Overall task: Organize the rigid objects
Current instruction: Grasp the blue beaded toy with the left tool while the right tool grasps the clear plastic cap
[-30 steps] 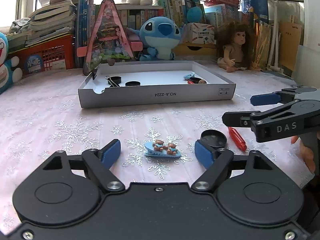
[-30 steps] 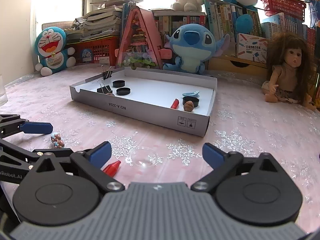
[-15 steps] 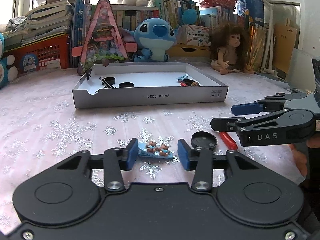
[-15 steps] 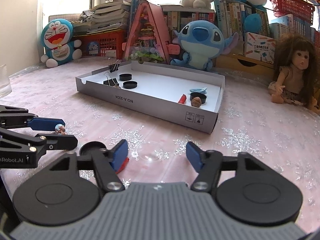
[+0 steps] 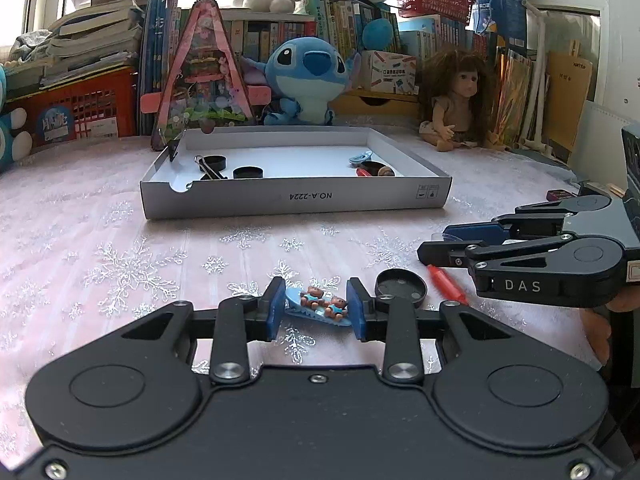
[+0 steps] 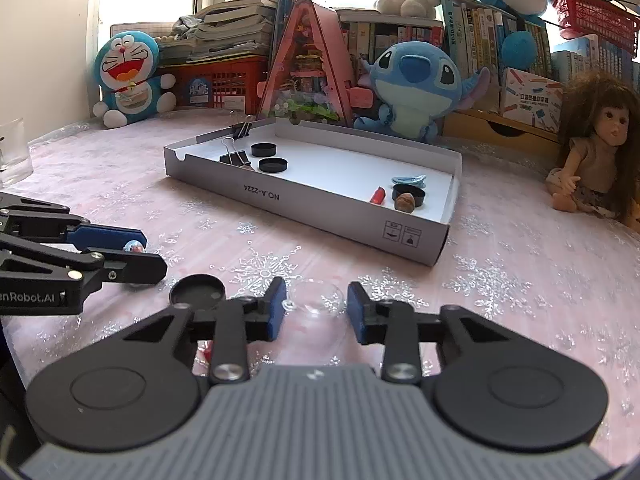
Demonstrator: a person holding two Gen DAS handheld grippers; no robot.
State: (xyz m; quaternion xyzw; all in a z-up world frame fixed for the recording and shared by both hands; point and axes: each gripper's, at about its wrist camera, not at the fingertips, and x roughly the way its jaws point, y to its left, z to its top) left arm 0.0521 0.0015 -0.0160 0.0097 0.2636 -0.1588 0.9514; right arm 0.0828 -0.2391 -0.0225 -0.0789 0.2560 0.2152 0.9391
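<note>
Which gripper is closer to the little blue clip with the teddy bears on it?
Left. The left gripper has the blue bear clip right between its blue pads. The right gripper is off to the side, around a clear dome instead.

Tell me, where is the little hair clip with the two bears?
In the left wrist view the hair clip lies on the snowflake tablecloth between the left gripper's blue fingers, just left of a black cap.
</note>
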